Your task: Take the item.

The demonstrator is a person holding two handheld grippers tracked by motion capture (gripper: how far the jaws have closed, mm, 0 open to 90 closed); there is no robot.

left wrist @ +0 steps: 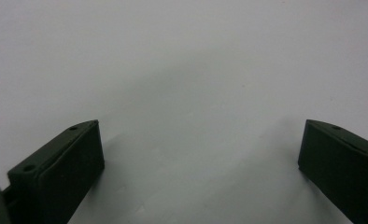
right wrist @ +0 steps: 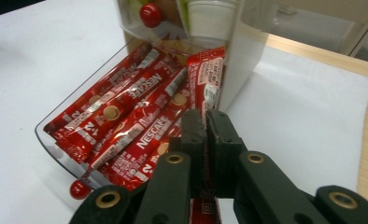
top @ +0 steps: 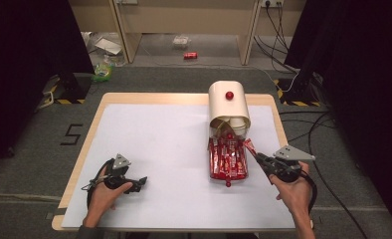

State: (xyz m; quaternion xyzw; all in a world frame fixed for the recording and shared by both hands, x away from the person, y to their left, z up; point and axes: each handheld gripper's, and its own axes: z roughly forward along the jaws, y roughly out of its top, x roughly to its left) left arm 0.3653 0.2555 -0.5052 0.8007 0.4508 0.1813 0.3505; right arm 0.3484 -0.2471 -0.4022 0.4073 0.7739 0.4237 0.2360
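**One sachet pinched at the tray's right edge, pointing back at the dispenser**

The right hand-held gripper has its jaws closed flat on the near end of a single red coffee sachet. The sachet's long axis runs straight out from the jaws, toward the cream-coloured dispenser at the back of the worktop. In the high view the sachet sits just at the right rim of the clear tray, beside the other sachets, which lie parallel to it. Judging from this, any pull free should follow that same axis, back toward the person's right hand. The left hand-held gripper rests well apart on the left of the worktop, jaws wide apart and holding nothing, so the right side is clearly the nearer one.
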